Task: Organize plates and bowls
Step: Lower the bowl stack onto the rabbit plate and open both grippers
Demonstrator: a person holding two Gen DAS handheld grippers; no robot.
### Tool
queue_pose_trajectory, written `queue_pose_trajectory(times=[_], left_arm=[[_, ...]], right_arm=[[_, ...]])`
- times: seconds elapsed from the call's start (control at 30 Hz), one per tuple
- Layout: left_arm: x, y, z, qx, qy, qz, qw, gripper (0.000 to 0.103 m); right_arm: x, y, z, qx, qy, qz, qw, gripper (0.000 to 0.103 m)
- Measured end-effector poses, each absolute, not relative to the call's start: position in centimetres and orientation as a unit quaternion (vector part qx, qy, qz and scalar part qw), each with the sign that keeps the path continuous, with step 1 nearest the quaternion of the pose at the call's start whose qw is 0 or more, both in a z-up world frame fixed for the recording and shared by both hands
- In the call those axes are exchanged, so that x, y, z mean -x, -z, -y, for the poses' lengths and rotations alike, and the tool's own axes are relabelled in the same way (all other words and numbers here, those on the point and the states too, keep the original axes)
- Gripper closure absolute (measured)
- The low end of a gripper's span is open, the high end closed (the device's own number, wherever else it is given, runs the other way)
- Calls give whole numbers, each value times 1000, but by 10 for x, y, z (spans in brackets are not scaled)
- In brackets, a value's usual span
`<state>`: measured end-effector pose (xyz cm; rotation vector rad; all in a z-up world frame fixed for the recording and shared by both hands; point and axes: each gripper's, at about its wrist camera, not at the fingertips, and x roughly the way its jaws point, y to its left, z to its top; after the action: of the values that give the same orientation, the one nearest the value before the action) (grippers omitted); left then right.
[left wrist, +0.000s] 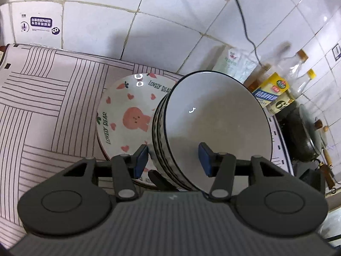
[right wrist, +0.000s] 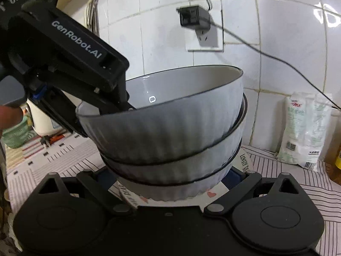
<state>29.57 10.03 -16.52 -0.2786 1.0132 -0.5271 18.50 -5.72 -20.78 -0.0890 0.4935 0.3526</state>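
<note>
The stacked bowls (right wrist: pixel 170 132) hide most of the rabbit plate (left wrist: pixel 125 115) beneath them and both fingertips of the right gripper (right wrist: pixel 172 183), so its grip cannot be judged, while the bottles (left wrist: pixel 283 81) at the wall are blurred and their labels unreadable.

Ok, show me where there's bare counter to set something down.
Free: the striped cloth left of the bear plate, up to the tiled wall. Crowded: right of the bowl stack, where the white bag, bottles and pan stand close together.
</note>
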Motion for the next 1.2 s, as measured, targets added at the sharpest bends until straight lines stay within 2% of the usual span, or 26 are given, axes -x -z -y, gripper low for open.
queue_pose_trajectory(times=[0.53,1.2], left_arm=[[-323,201,-89,129,261,-482,826,52],[-327,215,-87,154,240,-479,830,50]], right_arm=[[-221,230,54,46,-153,-282,946,3],[-243,240,56,52,-142,-314,937,3]])
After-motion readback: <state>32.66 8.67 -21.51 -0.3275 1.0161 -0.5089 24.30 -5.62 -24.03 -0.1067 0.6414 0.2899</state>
